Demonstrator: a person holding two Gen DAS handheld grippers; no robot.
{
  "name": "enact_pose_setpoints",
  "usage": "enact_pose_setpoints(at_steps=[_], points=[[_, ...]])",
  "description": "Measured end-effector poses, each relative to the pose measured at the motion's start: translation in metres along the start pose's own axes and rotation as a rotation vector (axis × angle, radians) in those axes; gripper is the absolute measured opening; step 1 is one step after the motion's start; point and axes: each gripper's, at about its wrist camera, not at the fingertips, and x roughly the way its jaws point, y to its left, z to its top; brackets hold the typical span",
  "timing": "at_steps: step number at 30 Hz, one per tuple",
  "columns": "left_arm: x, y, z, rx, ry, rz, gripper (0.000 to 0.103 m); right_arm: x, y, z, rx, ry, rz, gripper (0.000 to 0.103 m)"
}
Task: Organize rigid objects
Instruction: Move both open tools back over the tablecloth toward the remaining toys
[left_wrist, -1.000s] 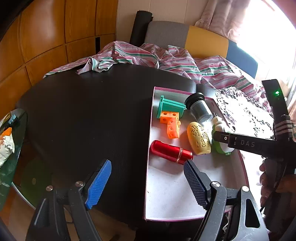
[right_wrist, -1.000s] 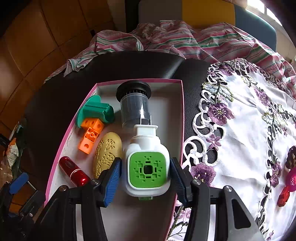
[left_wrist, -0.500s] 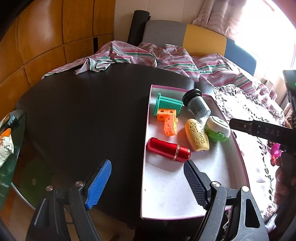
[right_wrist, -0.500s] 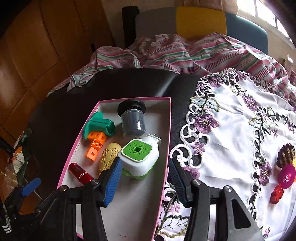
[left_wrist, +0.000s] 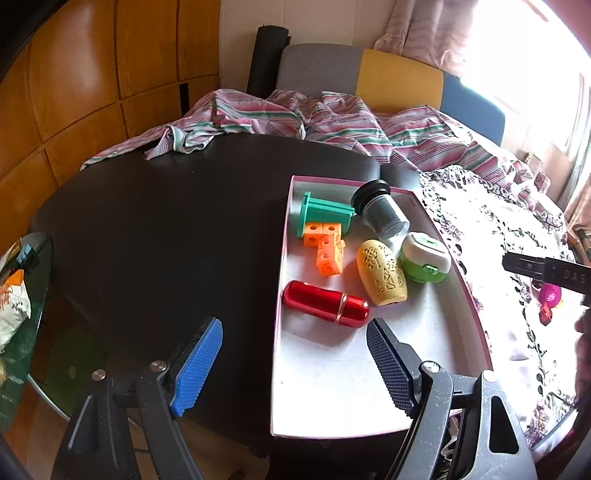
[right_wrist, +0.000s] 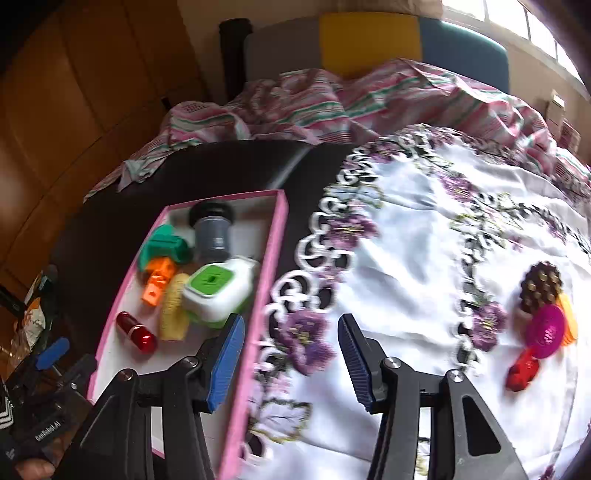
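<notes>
Pointing steeply down, the right gripper (right_wrist: 291, 354) is held with jaws partly apart and nothing between them; its pads are seen over the pink rim of the tray (right_wrist: 258, 325) and the embroidered white cloth (right_wrist: 406, 258). In the left wrist view only a black finger tip of the right gripper (left_wrist: 546, 271) is seen at the right edge, above the cloth (left_wrist: 491, 240), with part of a hand (left_wrist: 583, 339) below it. The left gripper (left_wrist: 291, 365) is angled downward too, jaws wide apart and empty, one blue pad over the dark table (left_wrist: 166, 229), the other over the near end of the tray (left_wrist: 332, 369).

Inside the tray, the green-and-white plug-in device (right_wrist: 218, 291) is lying tilted, just beside the yellow patterned oval (right_wrist: 171, 314) and touching the base of the grey jar with black lid (right_wrist: 214, 229). A red cylinder (right_wrist: 135, 332) is lying nearest the grippers, apart from the rest. Orange blocks (right_wrist: 157, 280) are set against a teal piece (right_wrist: 166, 247) toward the far end.

Out on the cloth, well apart from the tray, a brown studded piece (right_wrist: 541, 284), a magenta round item (right_wrist: 546, 330), an orange piece (right_wrist: 569, 321) and a small red item (right_wrist: 522, 371) are clustered. A striped fabric (right_wrist: 332, 103) is bunched beyond the table.
</notes>
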Motion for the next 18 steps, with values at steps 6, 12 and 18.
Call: enact_pose_setpoints(at_steps=[6,12,18], points=[[-0.007,-0.014,0.008,0.036,-0.027,-0.028,0.081,-0.025,-0.066,0.002,0.075,-0.009,-0.102,0.053],[-0.016,-0.045,0.016,0.109,-0.061,-0.090,0.081,-0.060,-0.154,0.007,0.201,-0.063,-0.252,0.053],[-0.019,-0.094,0.027,0.200,-0.060,-0.180,0.081,-0.079,-0.257,-0.013,0.452,-0.144,-0.390,0.053]])
